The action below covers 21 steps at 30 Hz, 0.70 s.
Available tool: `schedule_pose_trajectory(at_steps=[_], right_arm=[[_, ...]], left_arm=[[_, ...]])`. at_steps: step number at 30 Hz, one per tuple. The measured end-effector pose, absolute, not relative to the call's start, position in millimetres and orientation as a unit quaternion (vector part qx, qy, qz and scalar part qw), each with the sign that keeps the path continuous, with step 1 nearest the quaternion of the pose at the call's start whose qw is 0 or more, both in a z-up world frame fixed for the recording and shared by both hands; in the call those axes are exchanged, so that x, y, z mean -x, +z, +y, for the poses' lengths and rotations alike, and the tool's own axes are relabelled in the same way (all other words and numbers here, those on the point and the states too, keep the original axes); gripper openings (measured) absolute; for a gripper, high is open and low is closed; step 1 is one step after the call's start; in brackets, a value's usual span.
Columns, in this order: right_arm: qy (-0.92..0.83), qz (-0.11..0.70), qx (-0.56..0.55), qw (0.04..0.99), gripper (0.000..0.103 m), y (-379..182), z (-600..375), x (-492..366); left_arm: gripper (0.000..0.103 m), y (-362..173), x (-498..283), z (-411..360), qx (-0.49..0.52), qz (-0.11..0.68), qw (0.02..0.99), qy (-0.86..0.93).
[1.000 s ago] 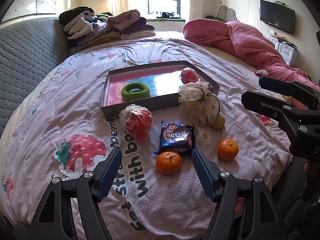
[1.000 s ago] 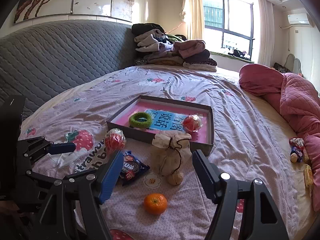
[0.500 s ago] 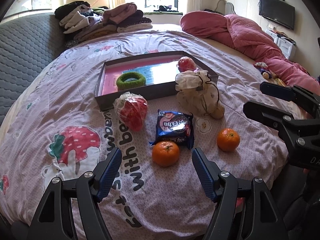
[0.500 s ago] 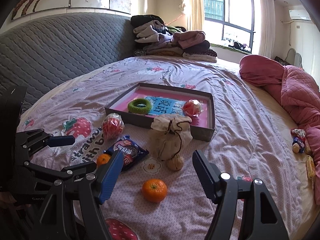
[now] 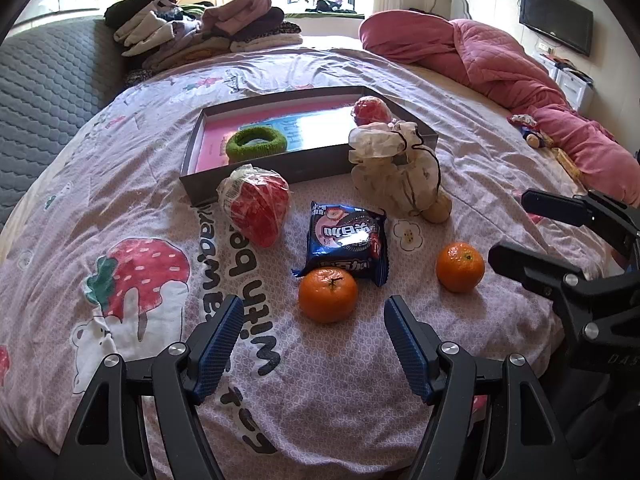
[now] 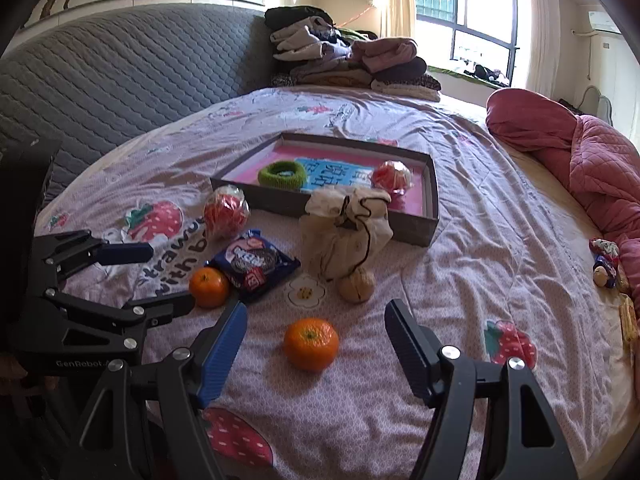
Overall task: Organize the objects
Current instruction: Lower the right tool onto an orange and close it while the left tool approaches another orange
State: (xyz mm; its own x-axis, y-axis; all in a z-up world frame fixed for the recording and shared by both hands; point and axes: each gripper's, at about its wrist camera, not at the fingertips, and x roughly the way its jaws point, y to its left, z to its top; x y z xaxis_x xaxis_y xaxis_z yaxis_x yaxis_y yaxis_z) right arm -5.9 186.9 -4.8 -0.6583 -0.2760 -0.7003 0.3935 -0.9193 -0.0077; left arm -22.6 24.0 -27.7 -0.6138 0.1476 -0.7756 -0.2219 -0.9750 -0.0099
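Note:
A shallow grey tray point(image 5: 256, 178) point(image 6: 430, 184) with a pink floor lies on the bed; it holds a green ring point(image 5: 256, 144) point(image 6: 281, 173) and a wrapped red ball point(image 5: 370, 110) point(image 6: 392, 176). In front of it lie a red wrapped ball point(image 5: 258, 208) point(image 6: 226, 211), a blue biscuit packet point(image 5: 346, 242) point(image 6: 252, 264), a cream drawstring bag point(image 5: 396, 172) point(image 6: 346, 232), and two oranges point(image 5: 328, 294) point(image 5: 460, 266). My left gripper point(image 5: 314, 338) is open just before the nearer orange. My right gripper point(image 6: 316, 346) is open around the other orange point(image 6: 311, 343).
The bed has a lilac strawberry-print sheet point(image 5: 120, 216). A pink quilt point(image 5: 500, 64) lies at the right, folded clothes point(image 6: 344, 60) at the back, a grey padded headboard point(image 6: 120, 76) at the left. Small toys point(image 6: 604, 260) lie by the quilt.
Both grippers have moved forward and lower toward the oranges. The left one has closed in on the nearer orange, the right one on the other. Nothing has been taken hold of.

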Motion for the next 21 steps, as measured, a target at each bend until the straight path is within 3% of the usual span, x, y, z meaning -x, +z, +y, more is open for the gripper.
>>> schedule_pose_trajectory(at_steps=[21], right_arm=[[-0.884, 0.086, -0.419, 0.188, 0.071, -35.3, 183.2, 16.5]], left_arm=[[0.074, -41.4, 33.9, 25.4, 0.442, 0.035, 0.103, 0.89]])
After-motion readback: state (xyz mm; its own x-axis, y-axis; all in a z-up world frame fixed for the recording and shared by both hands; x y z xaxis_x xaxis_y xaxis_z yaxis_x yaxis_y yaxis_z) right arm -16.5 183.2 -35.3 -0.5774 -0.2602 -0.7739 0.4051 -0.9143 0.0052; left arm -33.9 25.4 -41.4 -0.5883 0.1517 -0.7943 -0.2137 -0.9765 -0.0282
